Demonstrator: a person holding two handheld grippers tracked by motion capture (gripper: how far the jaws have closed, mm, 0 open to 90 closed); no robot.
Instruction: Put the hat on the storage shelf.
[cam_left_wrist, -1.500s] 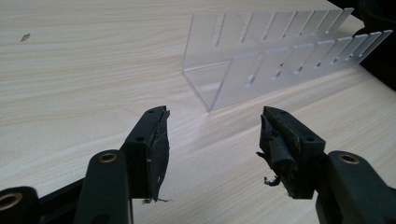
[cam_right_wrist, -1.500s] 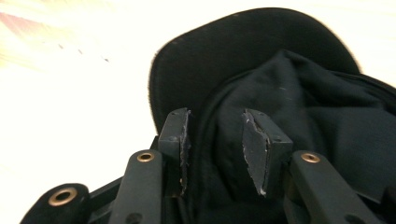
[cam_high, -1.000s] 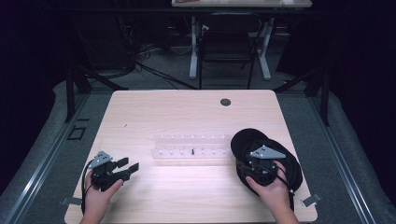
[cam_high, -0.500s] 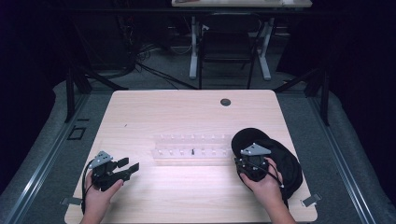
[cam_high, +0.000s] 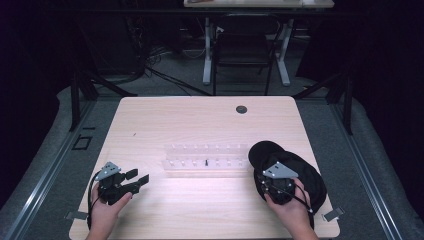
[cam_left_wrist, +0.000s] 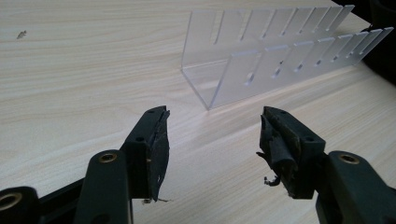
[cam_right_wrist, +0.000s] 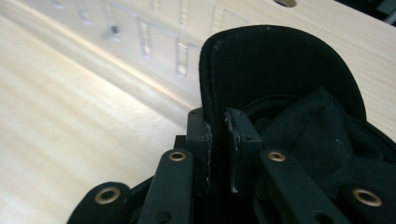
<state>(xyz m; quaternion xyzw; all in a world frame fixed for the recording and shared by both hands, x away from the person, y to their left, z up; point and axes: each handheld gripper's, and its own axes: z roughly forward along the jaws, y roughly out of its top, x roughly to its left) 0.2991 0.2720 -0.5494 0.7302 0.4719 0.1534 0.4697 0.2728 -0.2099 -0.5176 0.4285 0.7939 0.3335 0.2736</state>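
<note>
In the right gripper view, the right claw (cam_right_wrist: 218, 140) is seen closed on the edge of a black cap (cam_right_wrist: 280, 74); its jaws have just been closing, and the brim's rim is pinched between the pads. The stitched brim rises upright beyond the jaws, with crumpled dark cloth to the right of it. From the high view, the same cap (cam_high: 305, 172) is seen lying at the near right part of the tabletop (cam_high: 200, 120), under the right claw (cam_high: 272, 172) and the hand behind it; the pinch itself cannot be made out there.

In the left gripper view, the left claw (cam_left_wrist: 212, 140) is seen wide open, with nothing between the jaws, low over bare wood. A clear slotted rack (cam_left_wrist: 275, 56) stands beyond it. From the high view, the left claw (cam_high: 137, 177) is placed near the tabletop's near left corner, and the rack (cam_high: 205, 157) lies between the two claws, just beside the cap. A small dark item in one rack slot is noted; what it is cannot be told.

Farther off, a round grommet (cam_high: 241, 109) is set in the tabletop's far side.
</note>
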